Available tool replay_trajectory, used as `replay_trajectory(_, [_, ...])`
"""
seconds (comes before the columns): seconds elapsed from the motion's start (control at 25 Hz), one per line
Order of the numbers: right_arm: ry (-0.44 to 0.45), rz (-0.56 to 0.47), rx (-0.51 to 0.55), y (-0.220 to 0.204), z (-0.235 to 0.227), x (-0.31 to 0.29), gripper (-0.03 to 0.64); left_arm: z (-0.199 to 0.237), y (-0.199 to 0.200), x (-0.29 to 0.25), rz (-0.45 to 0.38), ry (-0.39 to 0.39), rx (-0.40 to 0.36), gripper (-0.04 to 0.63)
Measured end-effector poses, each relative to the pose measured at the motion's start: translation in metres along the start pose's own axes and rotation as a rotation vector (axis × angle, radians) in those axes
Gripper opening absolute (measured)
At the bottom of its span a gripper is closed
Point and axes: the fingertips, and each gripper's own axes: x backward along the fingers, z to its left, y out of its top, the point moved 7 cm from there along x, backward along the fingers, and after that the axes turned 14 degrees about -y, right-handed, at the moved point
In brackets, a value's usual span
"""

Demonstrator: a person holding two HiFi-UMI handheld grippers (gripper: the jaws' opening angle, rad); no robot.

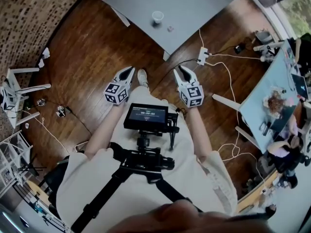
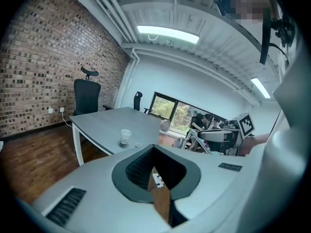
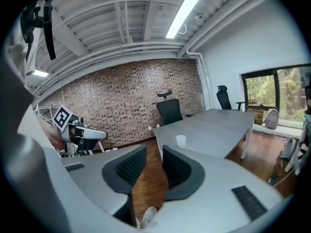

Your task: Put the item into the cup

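A white paper cup (image 1: 157, 17) stands on the grey table (image 1: 194, 8) far ahead, with a small pale item (image 1: 170, 28) lying just to its right. Both grippers hover over the wooden floor, well short of the table. The left gripper (image 1: 130, 71) points toward the table with its tips meeting and nothing between them. In the left gripper view its jaws (image 2: 154, 152) frame the cup (image 2: 126, 136) and item (image 2: 138, 145) up to the left. My right gripper (image 1: 182, 71) is open and empty. Floor shows in its gap (image 3: 154, 154), and the cup (image 3: 181, 141) sits beyond.
A power strip (image 1: 202, 55) with white cables lies on the floor near the table's corner. A white stand (image 1: 19, 93) is at the left; a second table (image 1: 265, 101) with people is at the right. A black office chair (image 3: 170, 111) stands behind the grey table.
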Motion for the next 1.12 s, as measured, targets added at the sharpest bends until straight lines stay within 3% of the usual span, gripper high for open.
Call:
replay_trajectory(0.72, [-0.181, 0.079, 0.001, 0.040, 0.001, -0.160, 0.129, 0.165, 0.092, -0.051, 0.092, -0.198, -0.065, -0.003])
replay_trajectory(1.12, [-0.213, 0.136, 0.031, 0.035, -0.018, -0.166, 0.129, 0.159, 0.102, -0.070, 0.096, -0.236, -0.061, -0.003])
